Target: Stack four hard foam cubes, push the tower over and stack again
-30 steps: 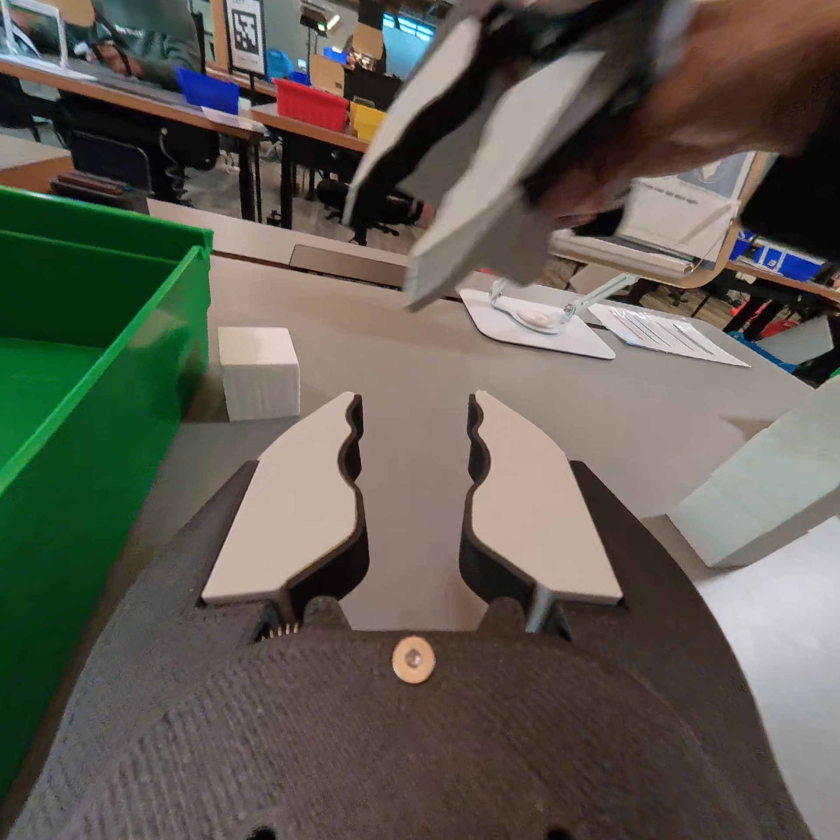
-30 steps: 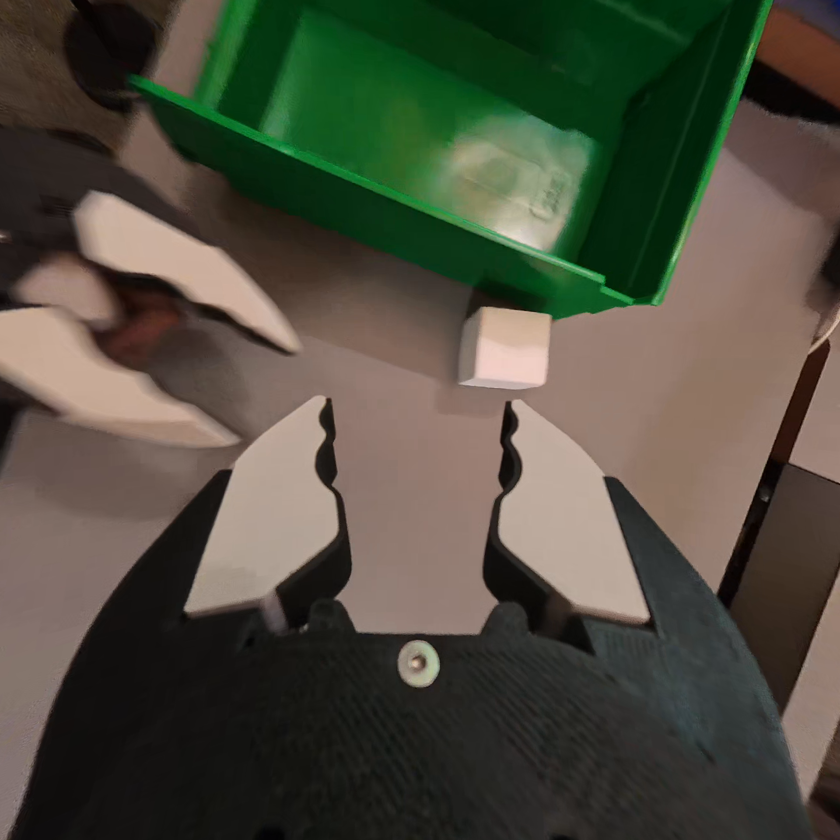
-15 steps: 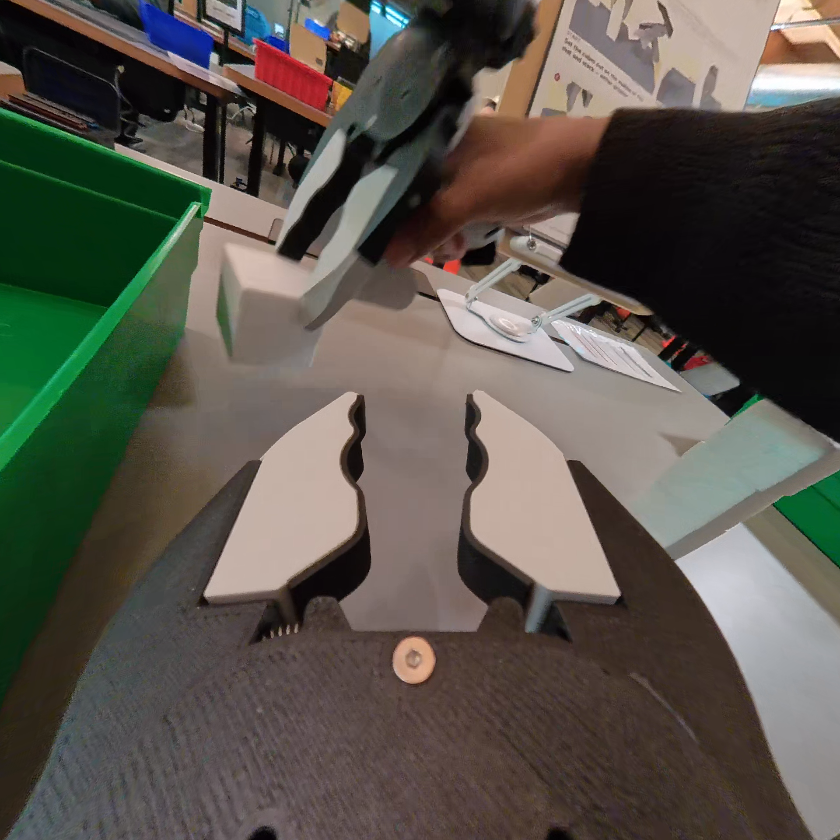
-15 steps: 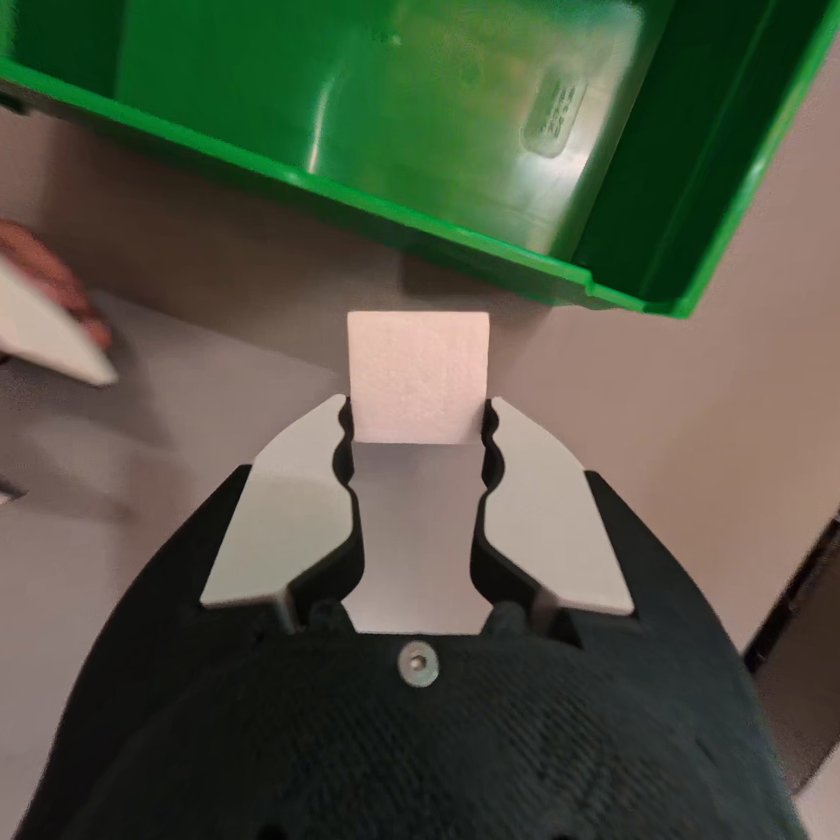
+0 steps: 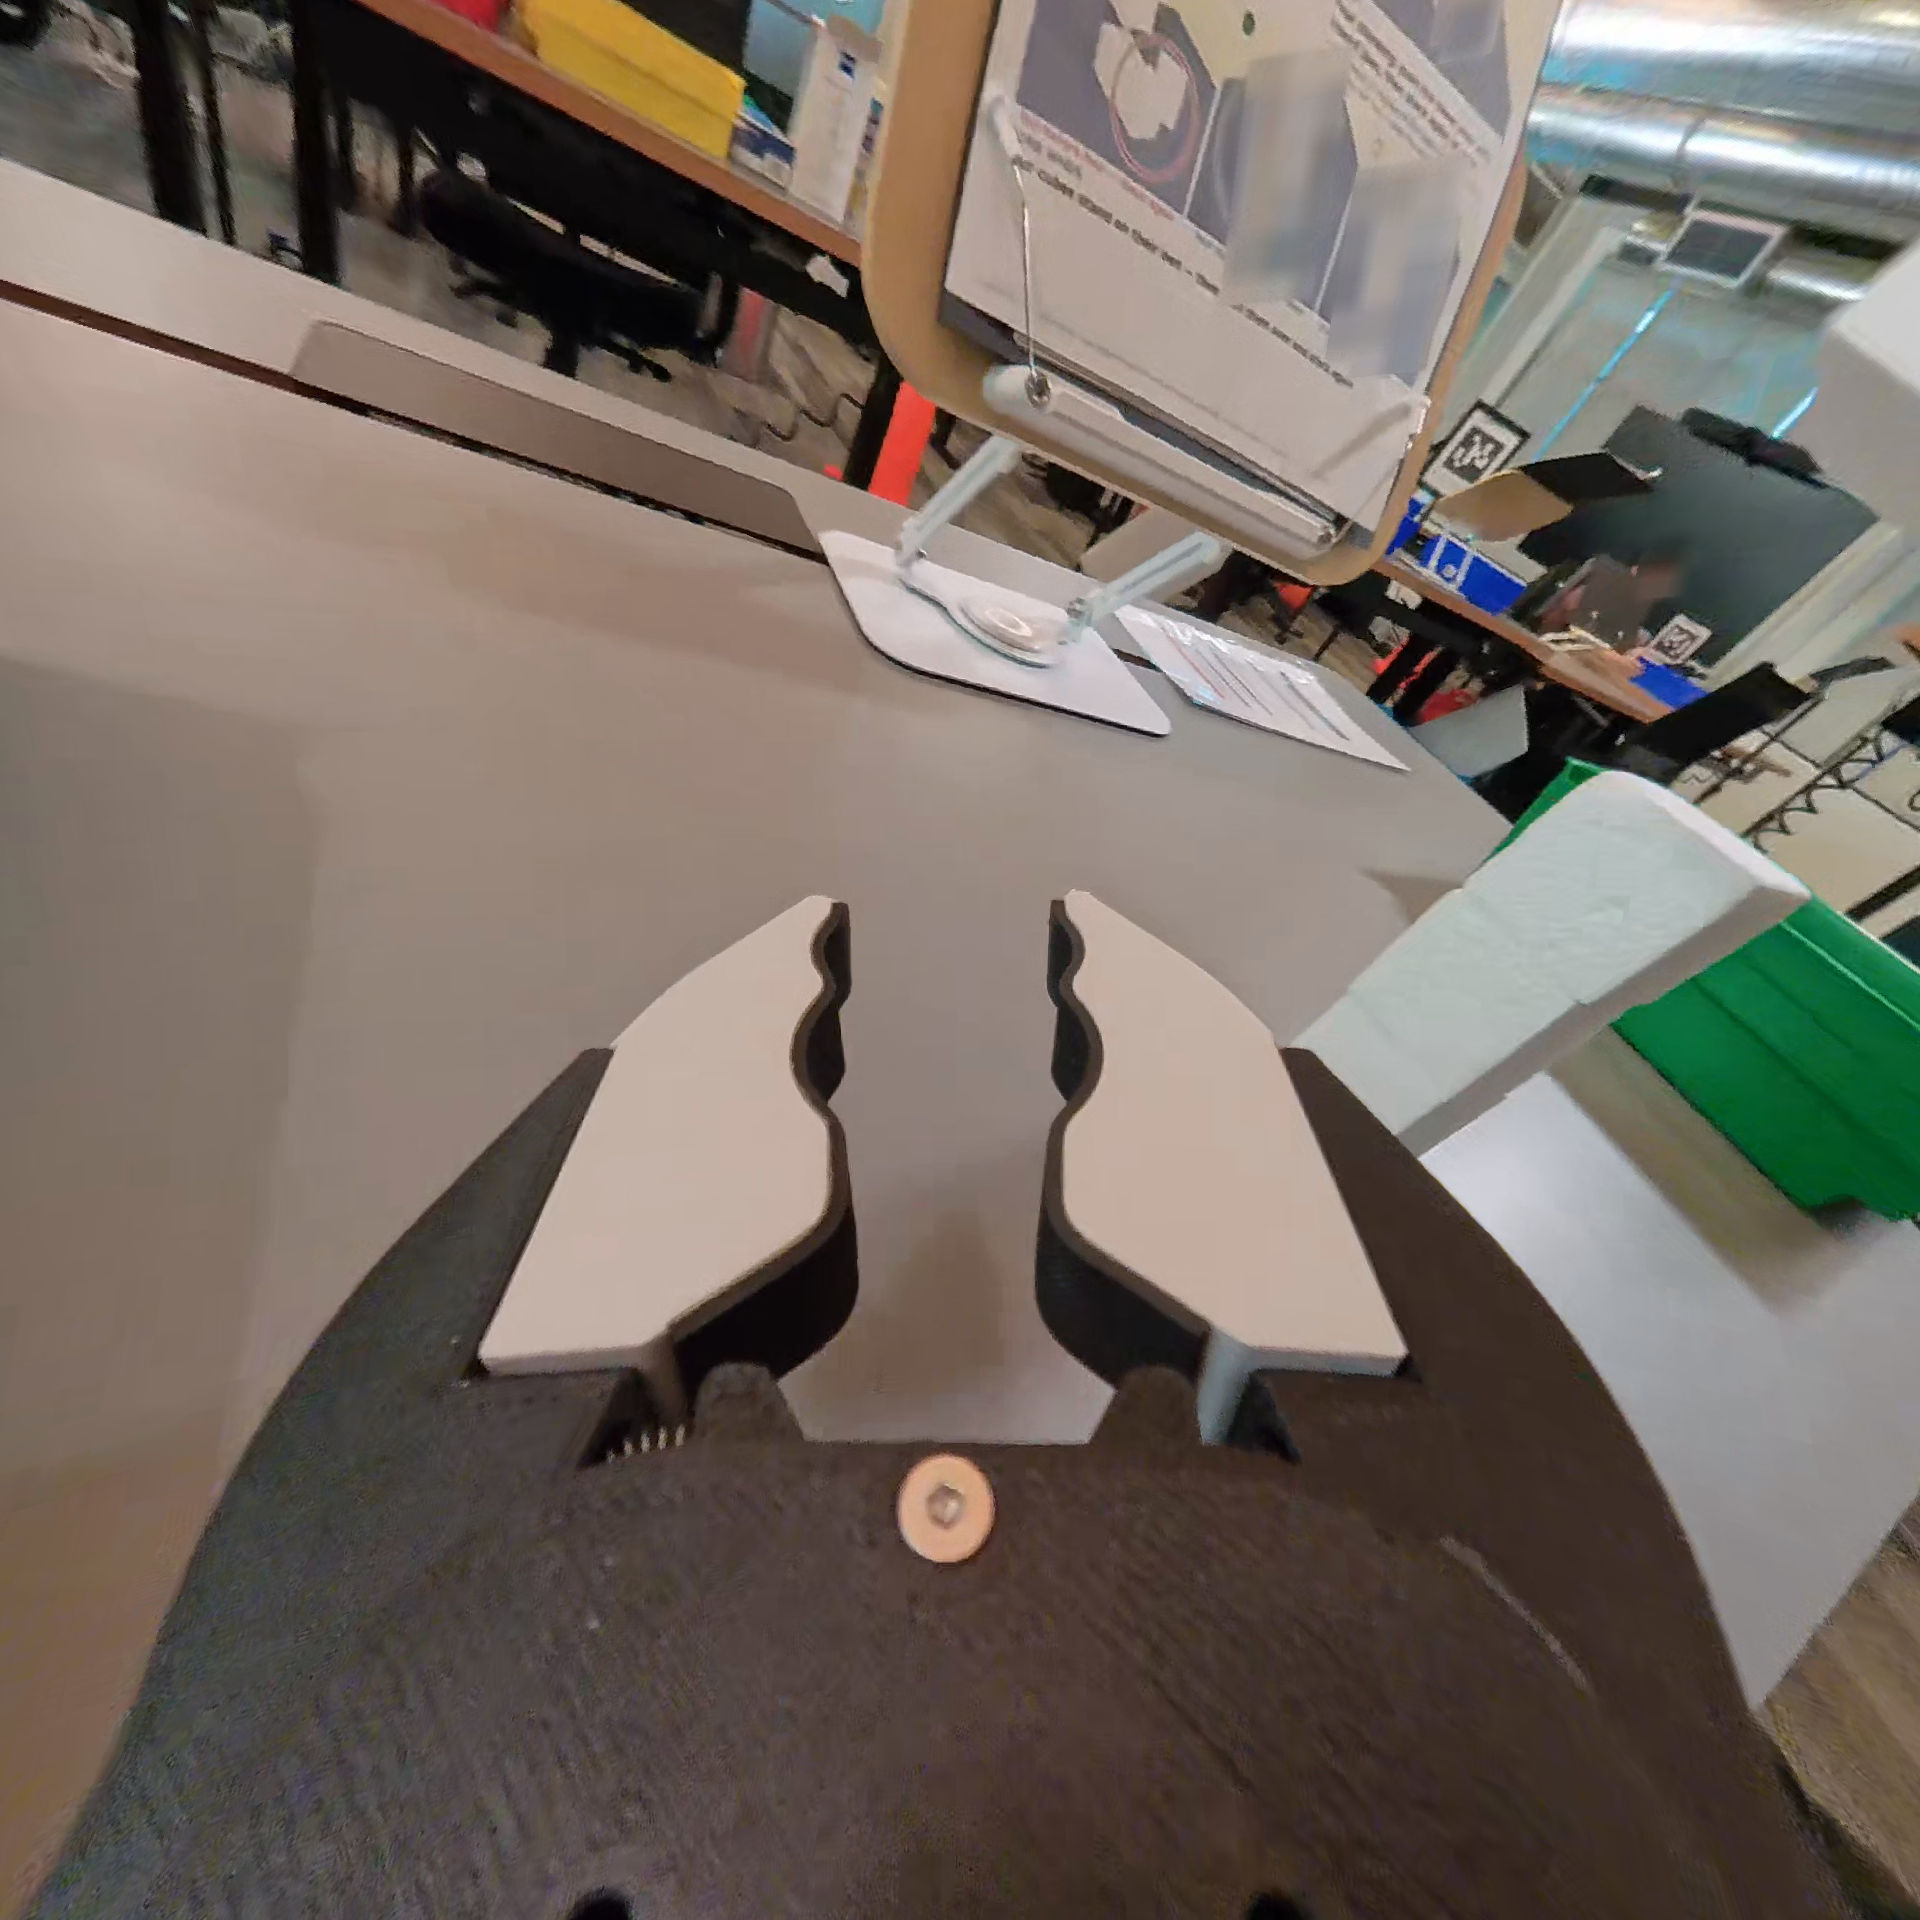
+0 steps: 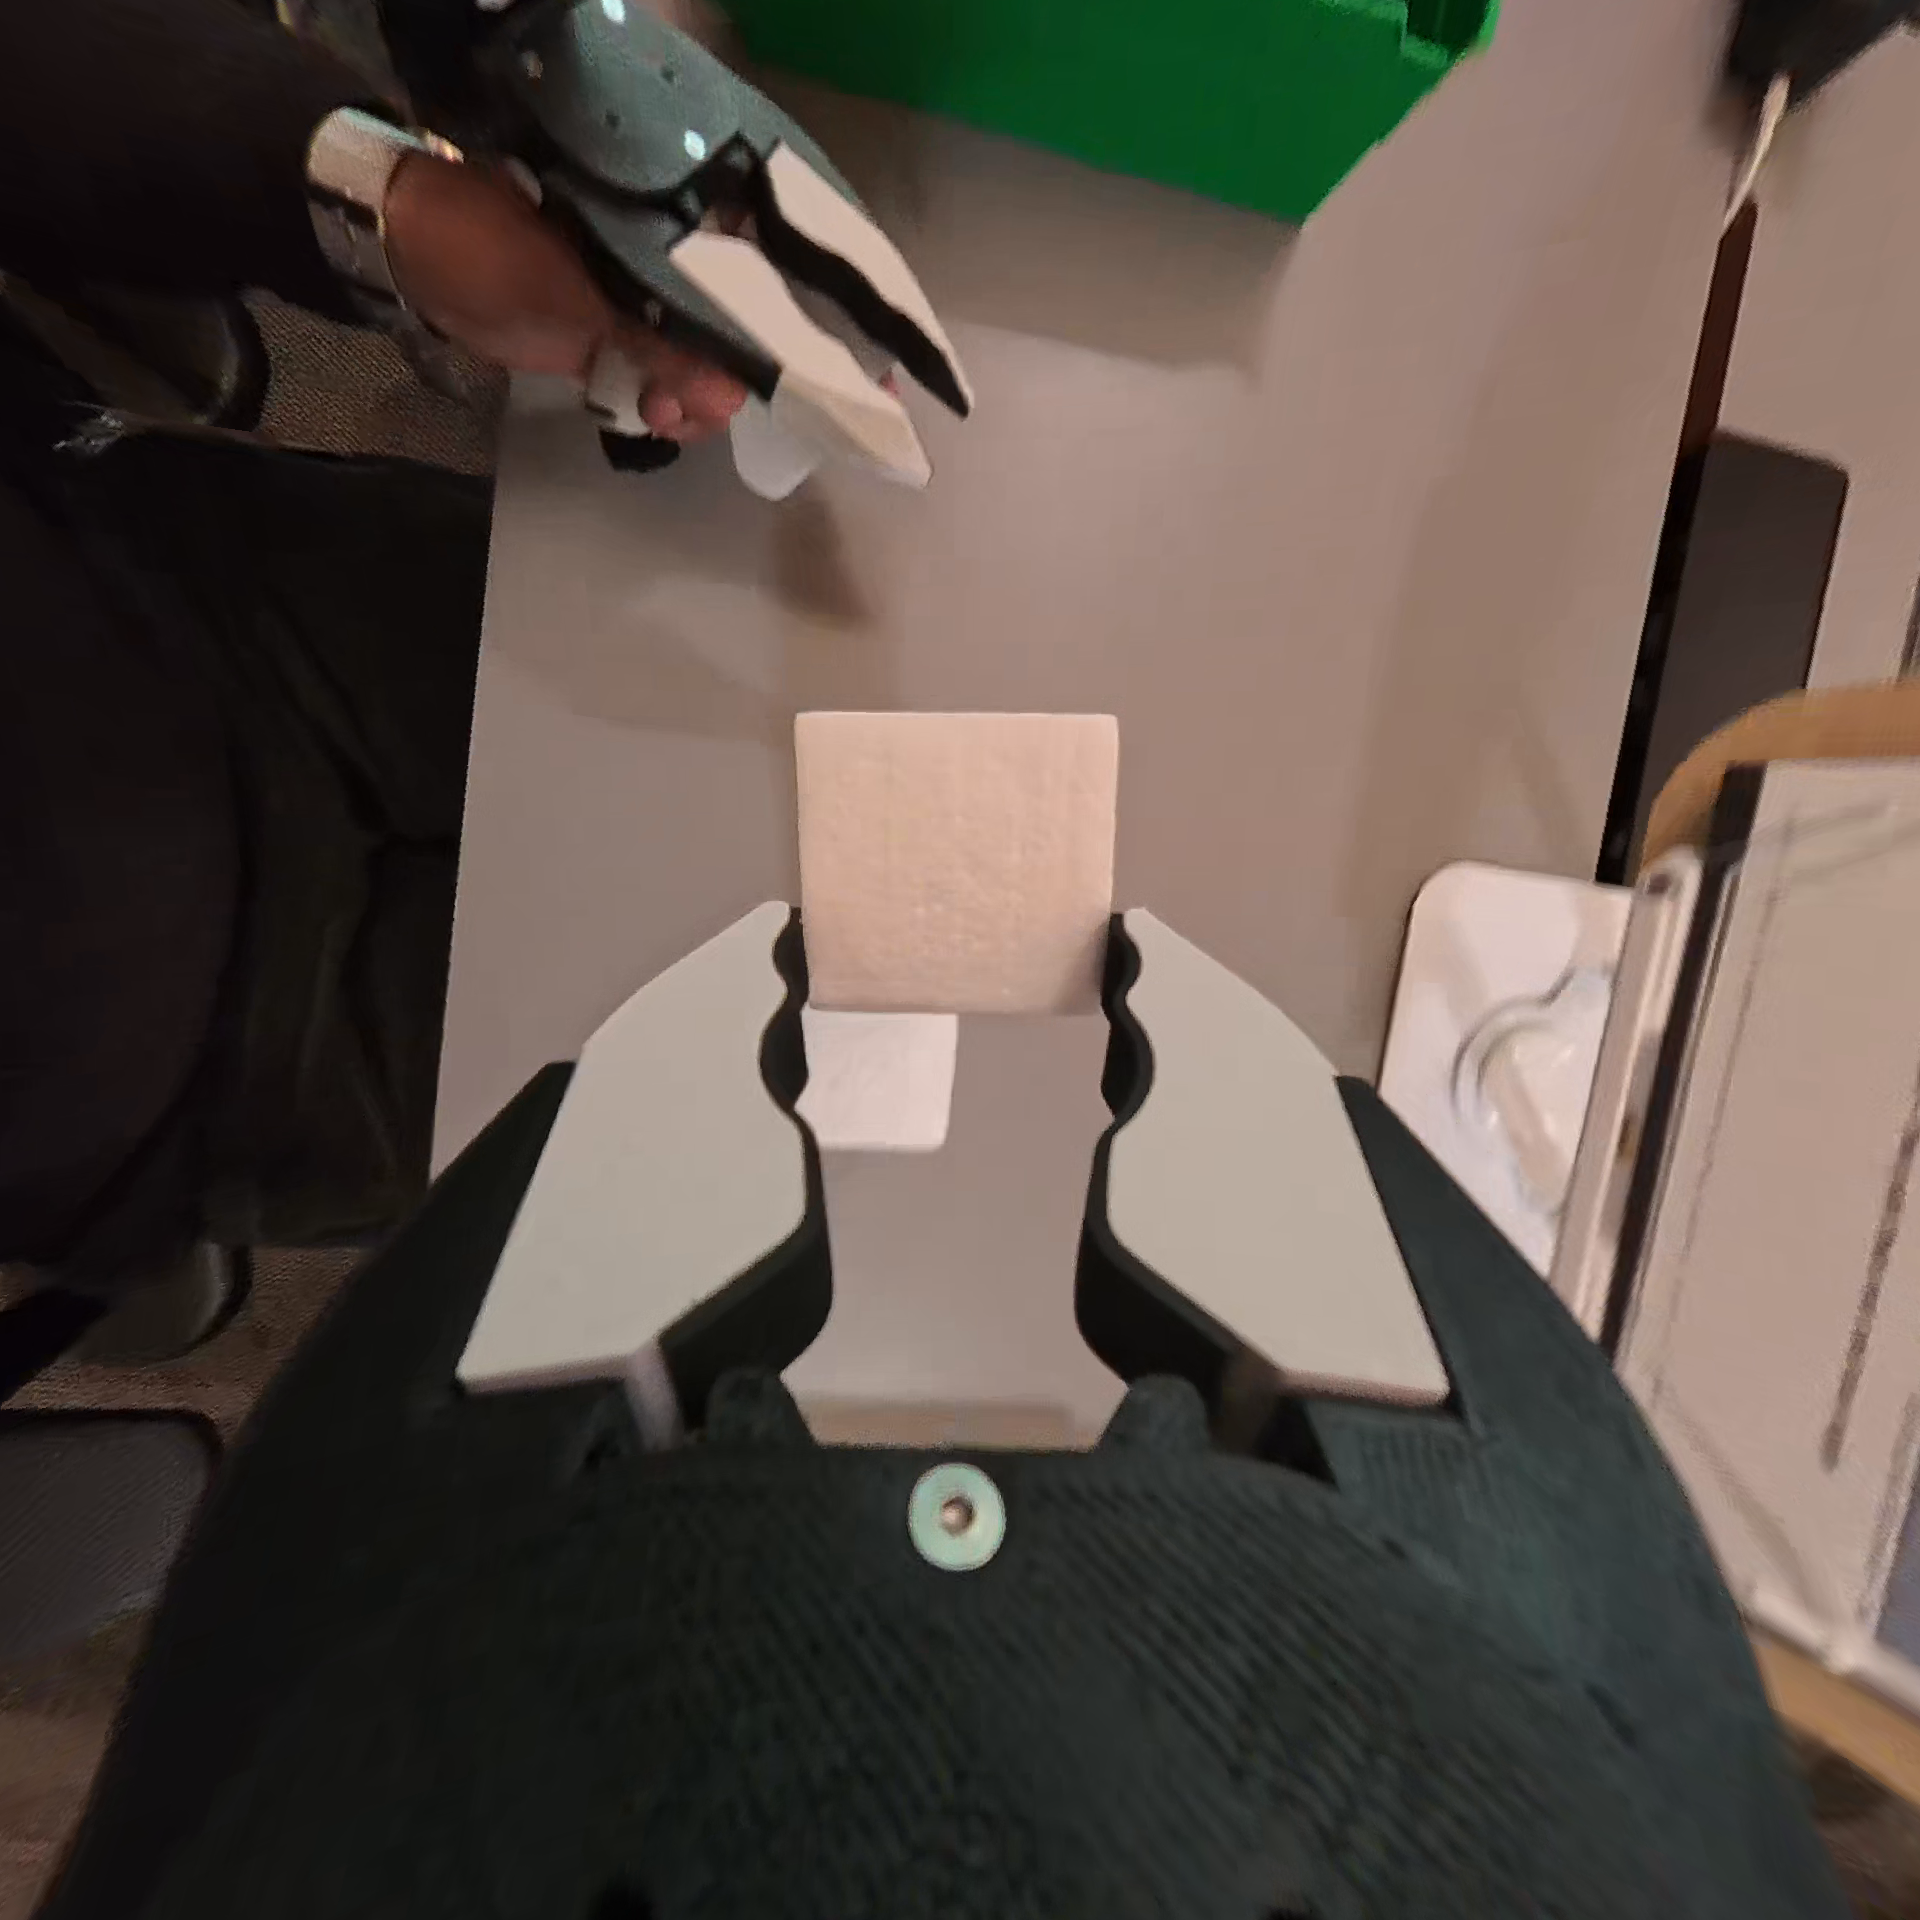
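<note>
My right gripper [image 6: 956, 923] is shut on a white foam cube [image 6: 956, 862] and holds it above the grey table [image 6: 1299, 623]. A second white foam block [image 6: 883, 1081] lies on the table just below it, partly hidden by the left finger. It also shows in the left wrist view [image 5: 1558, 935], at the table's right edge. My left gripper [image 5: 945, 914] is open and empty, low over the bare table [image 5: 520, 779]. In the right wrist view it [image 6: 930, 436] hangs at the upper left, held by a hand, apart from the cube.
A green bin [image 6: 1091, 83] stands at the far end of the table; more green plastic [image 5: 1818, 1091] shows beyond the foam block. A document stand [image 5: 1143, 260] on a white base [image 5: 997, 634] stands at the back right, with a sheet of paper [image 5: 1257, 696] beside it. Spacing between my two grippers at the tips: around 25 cm.
My right gripper closed on the cube beside the green bin, lifted it and carried it away from the bin. My left gripper swung right; the bin and the other gripper left its view.
</note>
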Action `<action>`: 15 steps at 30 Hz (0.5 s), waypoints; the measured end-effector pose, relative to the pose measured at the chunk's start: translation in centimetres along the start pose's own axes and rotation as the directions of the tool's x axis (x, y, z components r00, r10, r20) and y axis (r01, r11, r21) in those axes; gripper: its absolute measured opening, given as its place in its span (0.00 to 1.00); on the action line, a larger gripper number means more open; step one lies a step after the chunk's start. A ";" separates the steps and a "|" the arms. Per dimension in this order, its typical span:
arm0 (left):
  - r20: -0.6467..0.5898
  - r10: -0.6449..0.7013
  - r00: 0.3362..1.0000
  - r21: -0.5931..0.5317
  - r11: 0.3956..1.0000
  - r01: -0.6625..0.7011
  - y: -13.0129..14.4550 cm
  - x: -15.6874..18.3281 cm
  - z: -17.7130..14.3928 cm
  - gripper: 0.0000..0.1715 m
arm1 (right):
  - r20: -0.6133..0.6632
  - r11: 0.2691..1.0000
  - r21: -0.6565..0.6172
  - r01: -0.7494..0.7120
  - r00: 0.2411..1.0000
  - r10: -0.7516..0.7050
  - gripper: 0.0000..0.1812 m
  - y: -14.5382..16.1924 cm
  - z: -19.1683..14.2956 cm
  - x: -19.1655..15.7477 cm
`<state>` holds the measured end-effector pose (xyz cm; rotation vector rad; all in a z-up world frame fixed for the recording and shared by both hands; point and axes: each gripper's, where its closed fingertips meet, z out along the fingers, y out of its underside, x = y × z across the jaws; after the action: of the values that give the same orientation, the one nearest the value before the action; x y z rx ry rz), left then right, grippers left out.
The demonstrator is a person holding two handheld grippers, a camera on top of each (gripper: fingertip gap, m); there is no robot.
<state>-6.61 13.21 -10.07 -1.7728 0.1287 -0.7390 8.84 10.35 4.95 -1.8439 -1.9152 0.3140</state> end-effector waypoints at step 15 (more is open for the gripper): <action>-0.116 -0.017 0.993 -0.102 0.995 0.005 1.9 3.1 3.4 0.23 | 0.024 0.992 -0.099 -0.073 0.997 0.076 0.31 7.6 1.5 -2.4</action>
<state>-1.74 14.02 -10.97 -1.8278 0.2393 -0.8573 14.85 8.80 -0.33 -1.9880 -1.9147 0.2750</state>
